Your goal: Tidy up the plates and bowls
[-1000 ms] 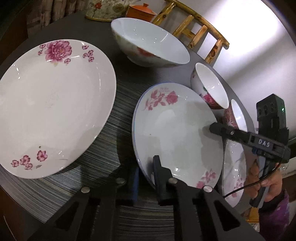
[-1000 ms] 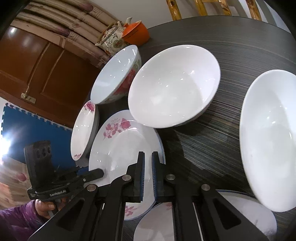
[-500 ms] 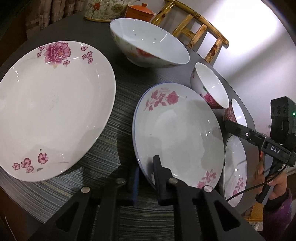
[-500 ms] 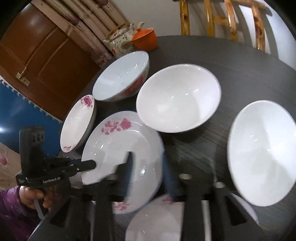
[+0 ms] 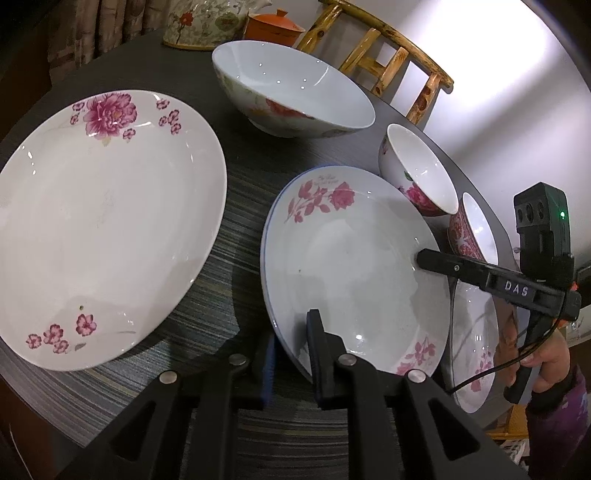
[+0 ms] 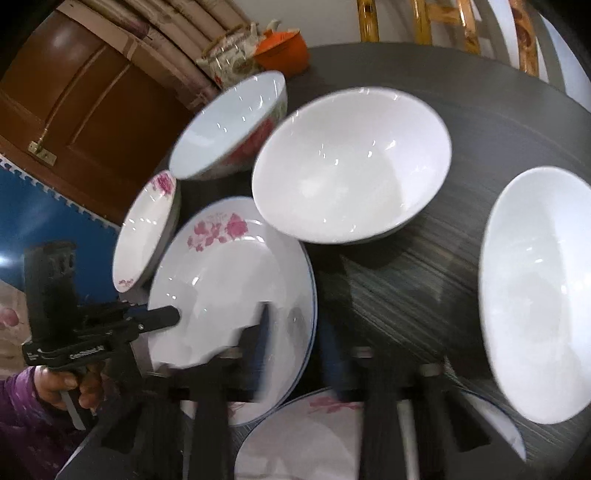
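A blue-rimmed plate with pink roses [image 5: 347, 258] lies on the dark round table [image 5: 243, 192]. My left gripper [image 5: 290, 350] is shut on the plate's near rim, one finger over it and one under. My right gripper [image 6: 295, 339] is open, its fingers straddling the plate's opposite rim [image 6: 236, 280]; the view is blurred. The right gripper's finger also shows in the left wrist view [image 5: 443, 264], resting over the plate's far edge. A large floral plate [image 5: 99, 229] lies to the left.
A large bowl [image 5: 291, 99], two small rose bowls [image 5: 421, 170] [image 5: 476, 232] and another rose plate [image 5: 476, 347] sit nearby. Two big white bowls [image 6: 351, 166] [image 6: 539, 291] lie beyond. A teapot [image 5: 207, 22], orange pot [image 5: 273, 24] and wooden chair [image 5: 391, 62] stand behind.
My right gripper opened from shut and moved in over the rose plate's far rim. My left gripper stayed clamped on the near rim.
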{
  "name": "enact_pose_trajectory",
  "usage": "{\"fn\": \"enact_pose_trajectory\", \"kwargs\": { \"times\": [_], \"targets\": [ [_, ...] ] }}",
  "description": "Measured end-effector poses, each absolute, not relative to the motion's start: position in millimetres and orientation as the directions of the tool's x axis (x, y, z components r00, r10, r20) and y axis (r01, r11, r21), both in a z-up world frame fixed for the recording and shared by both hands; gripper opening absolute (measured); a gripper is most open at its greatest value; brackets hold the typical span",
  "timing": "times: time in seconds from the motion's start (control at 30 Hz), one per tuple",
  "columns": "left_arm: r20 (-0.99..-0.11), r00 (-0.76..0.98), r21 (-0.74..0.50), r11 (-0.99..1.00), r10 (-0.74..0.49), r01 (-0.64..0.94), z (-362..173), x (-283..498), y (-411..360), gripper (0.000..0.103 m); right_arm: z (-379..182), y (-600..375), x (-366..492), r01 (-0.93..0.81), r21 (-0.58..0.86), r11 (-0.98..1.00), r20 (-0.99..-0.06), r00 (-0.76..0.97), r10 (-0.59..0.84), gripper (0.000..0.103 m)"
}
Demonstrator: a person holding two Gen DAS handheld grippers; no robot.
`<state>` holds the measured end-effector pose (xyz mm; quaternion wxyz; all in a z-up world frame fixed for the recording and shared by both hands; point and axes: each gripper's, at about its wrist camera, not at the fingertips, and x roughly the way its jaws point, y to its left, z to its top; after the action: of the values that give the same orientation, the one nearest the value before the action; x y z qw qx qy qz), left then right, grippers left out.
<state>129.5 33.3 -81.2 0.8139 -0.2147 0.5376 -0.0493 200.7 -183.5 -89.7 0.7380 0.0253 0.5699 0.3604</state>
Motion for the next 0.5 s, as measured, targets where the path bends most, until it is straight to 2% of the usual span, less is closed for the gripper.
{"fn": "enact_pose_trajectory", "kwargs": {
  "times": [0.5],
  "targets": [
    [-0.855, 0.425, -0.389, 0.909, -0.296, -0.15, -77, 119, 37, 0.015, -94, -200, 195, -0.394, 0.555, 0.733, -0.772, 0.084, 0.63, 0.009]
  ]
}}
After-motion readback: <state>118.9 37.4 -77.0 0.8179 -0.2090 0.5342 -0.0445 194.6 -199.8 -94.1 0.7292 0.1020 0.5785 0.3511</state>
